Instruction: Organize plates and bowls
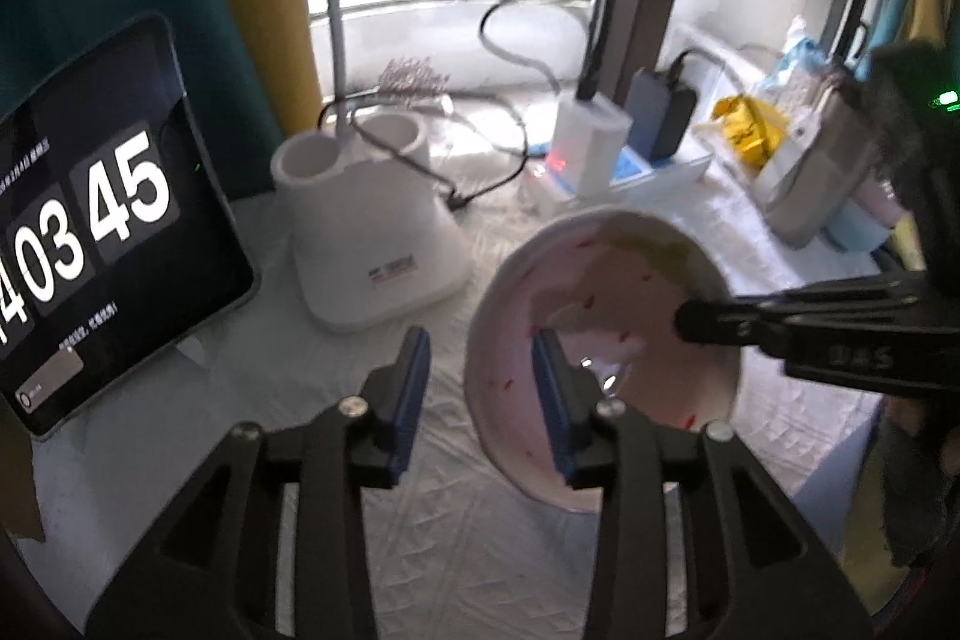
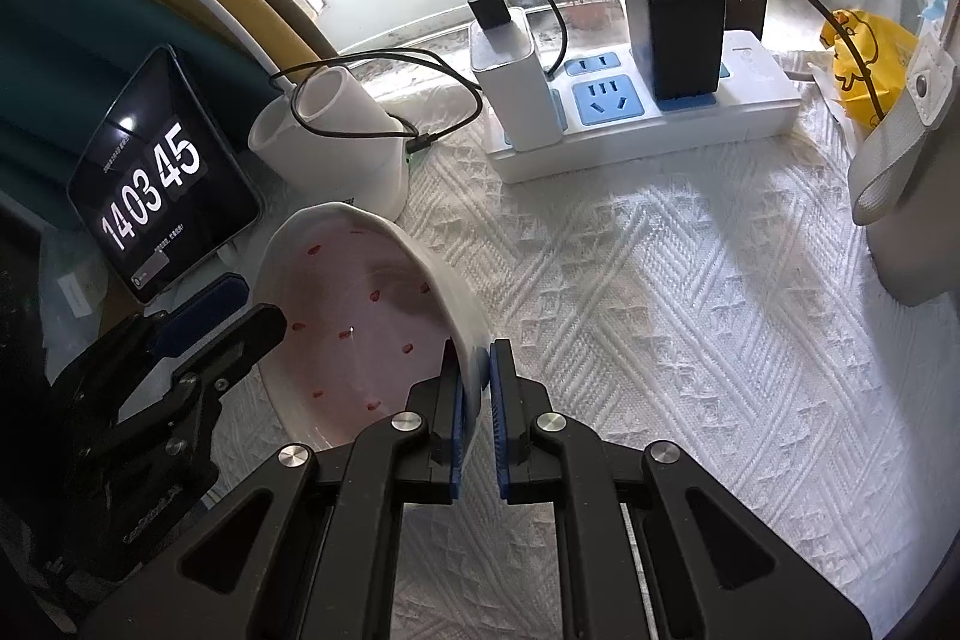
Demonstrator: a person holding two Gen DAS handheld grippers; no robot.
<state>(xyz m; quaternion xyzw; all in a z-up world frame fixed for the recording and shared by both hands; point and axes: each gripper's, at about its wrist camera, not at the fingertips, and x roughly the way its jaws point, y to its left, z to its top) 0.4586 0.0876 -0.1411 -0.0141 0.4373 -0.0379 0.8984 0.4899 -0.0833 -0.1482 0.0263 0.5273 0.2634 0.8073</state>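
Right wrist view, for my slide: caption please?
Right gripper clamps the tilted pink bowl's rim while the open left gripper straddles its far rim.

On the tabletop (image 2: 660, 280), the bowl (image 2: 360, 316) sits at 9 o'clock, the tablet (image 2: 162, 184) at 10 beside it, the lamp base (image 2: 336, 142) behind the bowl, the power strip (image 2: 648, 112) at 12.

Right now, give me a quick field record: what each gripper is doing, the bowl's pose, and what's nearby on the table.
right gripper: shut on rim of pink bowl
left gripper: open, one finger inside the bowl, one outside its rim
bowl pose: tilted; whether it touches the white tablecloth is unclear
bowl contents: looks empty, red flecks are its pattern
behind bowl: white holder, tablet clock
far side: power strip with chargers plugged in
other dishes: none in view
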